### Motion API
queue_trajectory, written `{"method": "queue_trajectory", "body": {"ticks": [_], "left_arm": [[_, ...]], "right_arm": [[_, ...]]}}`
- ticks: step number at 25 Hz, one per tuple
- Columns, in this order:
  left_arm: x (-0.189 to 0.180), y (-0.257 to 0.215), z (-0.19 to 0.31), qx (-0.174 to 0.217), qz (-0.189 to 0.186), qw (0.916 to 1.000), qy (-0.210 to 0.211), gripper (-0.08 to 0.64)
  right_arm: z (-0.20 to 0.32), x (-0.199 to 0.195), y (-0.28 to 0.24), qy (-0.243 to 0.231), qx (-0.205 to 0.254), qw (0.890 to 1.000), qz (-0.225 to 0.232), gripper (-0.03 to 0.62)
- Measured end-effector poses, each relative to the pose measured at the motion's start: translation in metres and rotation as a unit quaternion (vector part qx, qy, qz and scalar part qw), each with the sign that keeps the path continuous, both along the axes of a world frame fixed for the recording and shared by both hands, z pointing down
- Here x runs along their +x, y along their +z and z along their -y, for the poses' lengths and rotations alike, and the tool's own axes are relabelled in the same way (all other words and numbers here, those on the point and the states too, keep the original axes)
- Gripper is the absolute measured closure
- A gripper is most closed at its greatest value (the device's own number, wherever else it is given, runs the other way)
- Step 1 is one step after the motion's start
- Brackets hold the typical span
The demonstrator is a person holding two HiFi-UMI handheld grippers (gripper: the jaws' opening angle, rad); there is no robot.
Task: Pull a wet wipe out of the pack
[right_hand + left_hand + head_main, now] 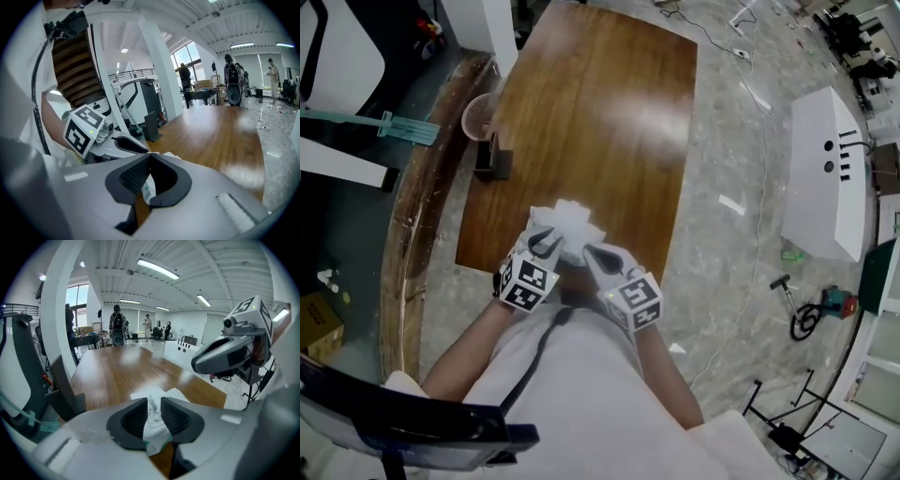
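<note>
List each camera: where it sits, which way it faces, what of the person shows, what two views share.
Head view: on the person's head, looking steeply down at the table; shows shirt, forearms, left gripper, right gripper.
Left gripper view: rides the left gripper, faces along its parted jaws across the table; a wipe stands between them.
Right gripper view: rides the right gripper, faces along its closed jaws up the table; a forearm shows.
Shared: each gripper view shows the other gripper; all show the table.
</note>
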State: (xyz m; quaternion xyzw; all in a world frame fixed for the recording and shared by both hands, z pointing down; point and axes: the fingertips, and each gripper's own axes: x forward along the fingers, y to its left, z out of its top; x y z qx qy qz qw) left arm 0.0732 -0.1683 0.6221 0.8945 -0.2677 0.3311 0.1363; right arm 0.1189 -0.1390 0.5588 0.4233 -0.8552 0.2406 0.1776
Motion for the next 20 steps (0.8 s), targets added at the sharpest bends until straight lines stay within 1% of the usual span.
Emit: {"method": "queue_trajectory", "body": {"ticks": [3, 9, 14, 18, 20], "left_arm": [[0.001, 0.003, 0.003, 0.001, 0.005, 0.9999, -0.014, 0.511], [-0.010, 0.003, 0.012, -0.002, 0.000, 0.9989, -0.048, 0.552], [-0.020, 0.005, 0.018, -0.010, -0.007, 0.9973, -0.073, 0.554], [-0.028, 0.010, 0.021, -0.022, -0.015, 0.9947, -0.099, 0.554], [-0.031, 0.011, 0.022, -0.030, -0.019, 0.9930, -0.112, 0.554]], "right_arm": [[0.003, 0.003, 0.006, -0.018, -0.007, 1.000, -0.001, 0.583], [0.016, 0.001, 0.012, -0.041, -0.009, 0.999, -0.002, 0.583], [0.026, -0.008, 0.020, -0.059, -0.026, 0.998, -0.007, 0.583], [0.032, -0.012, 0.034, -0.076, -0.033, 0.996, -0.024, 0.583], [0.033, -0.014, 0.044, -0.092, -0.036, 0.995, -0.035, 0.583]]}}
